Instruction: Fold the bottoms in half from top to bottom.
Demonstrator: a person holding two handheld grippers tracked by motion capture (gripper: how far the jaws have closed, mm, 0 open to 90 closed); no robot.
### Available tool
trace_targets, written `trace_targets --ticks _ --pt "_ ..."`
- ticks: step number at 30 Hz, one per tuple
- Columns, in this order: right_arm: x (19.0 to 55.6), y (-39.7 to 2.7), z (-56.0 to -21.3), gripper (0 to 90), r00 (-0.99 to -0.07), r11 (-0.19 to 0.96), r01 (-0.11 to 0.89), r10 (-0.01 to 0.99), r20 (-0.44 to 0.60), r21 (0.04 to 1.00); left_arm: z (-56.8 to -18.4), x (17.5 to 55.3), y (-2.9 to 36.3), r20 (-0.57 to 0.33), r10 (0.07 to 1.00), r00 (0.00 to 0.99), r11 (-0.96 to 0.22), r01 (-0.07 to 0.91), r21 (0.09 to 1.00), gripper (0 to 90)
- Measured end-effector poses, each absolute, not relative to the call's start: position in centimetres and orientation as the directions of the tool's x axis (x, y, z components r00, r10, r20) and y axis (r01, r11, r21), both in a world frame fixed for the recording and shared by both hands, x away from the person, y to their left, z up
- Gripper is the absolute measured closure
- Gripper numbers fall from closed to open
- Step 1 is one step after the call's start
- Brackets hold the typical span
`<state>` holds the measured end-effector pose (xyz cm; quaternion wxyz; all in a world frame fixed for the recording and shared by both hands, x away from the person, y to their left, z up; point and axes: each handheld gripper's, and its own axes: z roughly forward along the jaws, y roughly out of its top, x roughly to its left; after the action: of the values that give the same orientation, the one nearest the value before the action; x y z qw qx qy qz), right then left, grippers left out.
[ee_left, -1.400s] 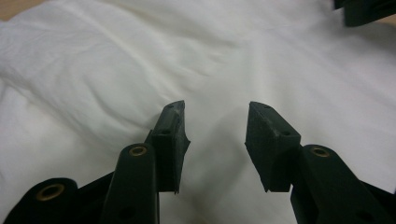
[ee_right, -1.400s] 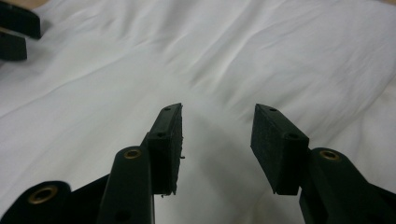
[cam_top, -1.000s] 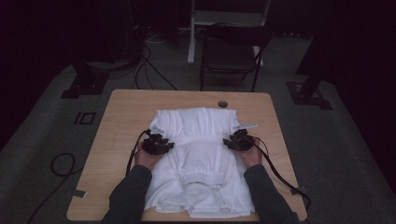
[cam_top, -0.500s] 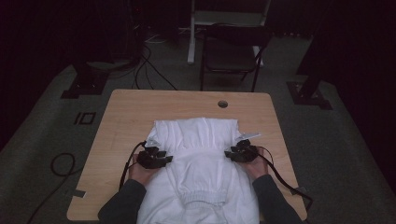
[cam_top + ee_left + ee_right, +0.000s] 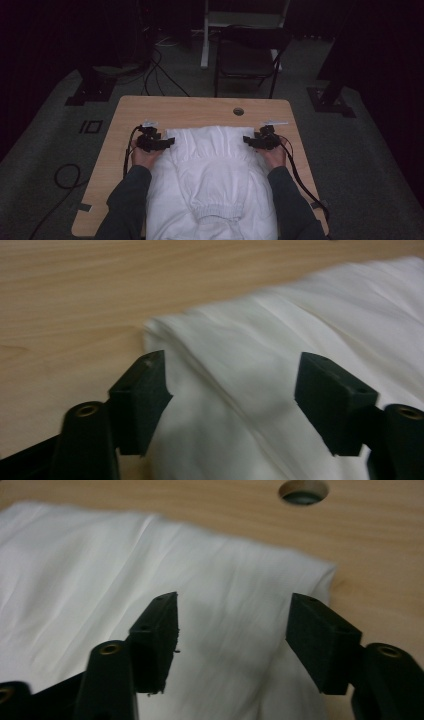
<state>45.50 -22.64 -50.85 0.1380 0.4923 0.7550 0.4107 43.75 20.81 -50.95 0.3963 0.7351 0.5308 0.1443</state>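
A white garment (image 5: 212, 170) lies folded on the wooden table (image 5: 200, 107), its gathered elastic hem turned toward the person. My left gripper (image 5: 170, 142) hovers at the garment's far left corner. In the left gripper view its jaws (image 5: 230, 362) have just been opening and stand wide apart above the cloth (image 5: 280, 325), touching nothing. My right gripper (image 5: 247, 140) hovers at the far right corner. Its jaws (image 5: 234, 601) have just been opening too, with the cloth (image 5: 100, 565) beneath them and nothing pinched.
A round cable hole (image 5: 238, 111) sits in the table beyond the garment, also near the right gripper (image 5: 303, 490). A dark chair (image 5: 247, 55) stands behind the table. Cables (image 5: 65, 175) and stand bases (image 5: 92, 90) lie on the floor.
Both grippers drew the folded layer toward the person, then let go of it, opened, and moved outward and away to the garment's far corners. The elastic hem now lies nearer the person.
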Motion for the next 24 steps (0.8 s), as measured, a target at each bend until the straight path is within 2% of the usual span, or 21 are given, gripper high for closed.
trace_targets --ticks 7,15,21,24 --pt "49.0 -22.6 -51.5 24.2 -0.382 0.080 0.677 0.888 0.257 0.732 -52.4 46.9 20.8 -0.313 0.897 0.312 0.005 0.701 0.713 21.3" --pt "50.6 -22.3 -53.6 22.1 -0.323 0.063 0.732 0.908 0.265 0.678 -54.5 47.8 20.2 -0.315 0.908 0.277 0.001 0.750 0.662 18.9" --pt "51.1 -21.8 -54.1 23.1 -0.298 0.068 0.744 0.924 0.239 0.664 -54.3 47.9 20.2 -0.256 0.922 0.291 -0.056 0.755 0.654 24.6" --pt "51.2 -21.6 -54.4 24.4 -0.299 0.075 0.740 0.927 0.227 0.668 -54.2 47.9 20.2 -0.228 0.926 0.301 -0.085 0.753 0.652 30.7"
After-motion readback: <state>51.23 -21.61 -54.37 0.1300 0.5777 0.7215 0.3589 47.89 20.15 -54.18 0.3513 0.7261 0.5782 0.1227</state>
